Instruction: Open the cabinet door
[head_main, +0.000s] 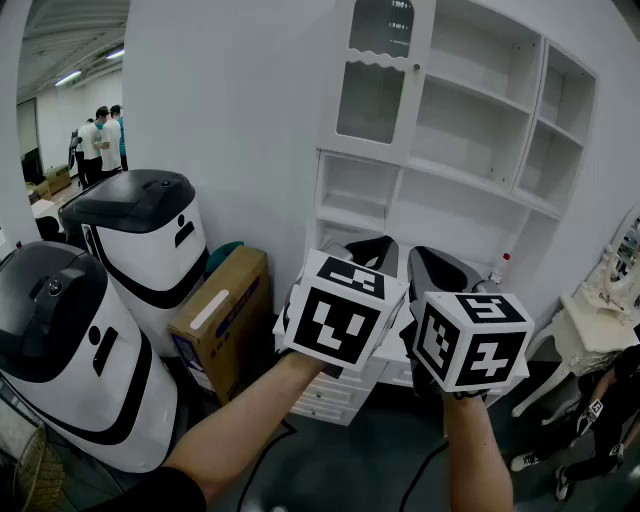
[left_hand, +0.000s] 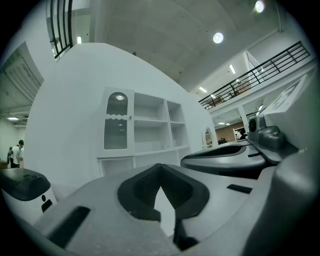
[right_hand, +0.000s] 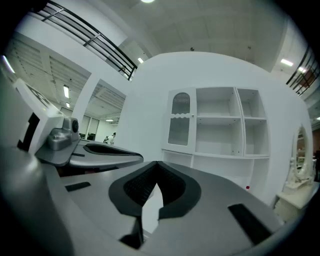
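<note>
The person is holding the left gripper (head_main: 372, 250) and right gripper (head_main: 438, 265) level and side by side, both closed and empty, probably readying an approach. The glass-paned cabinet door (head_main: 373, 85) is sitting shut at the cabinet's (head_main: 470, 130) upper left, well apart from them.

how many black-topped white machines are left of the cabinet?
2. One machine is beside the cardboard box; the other machine is nearer, at the left edge. More may be out of frame.

Closed, empty left claw (left_hand: 160, 176), white cabinet (left_hand: 150, 131) well ahead, its glazed door (left_hand: 116, 128) shut
</note>
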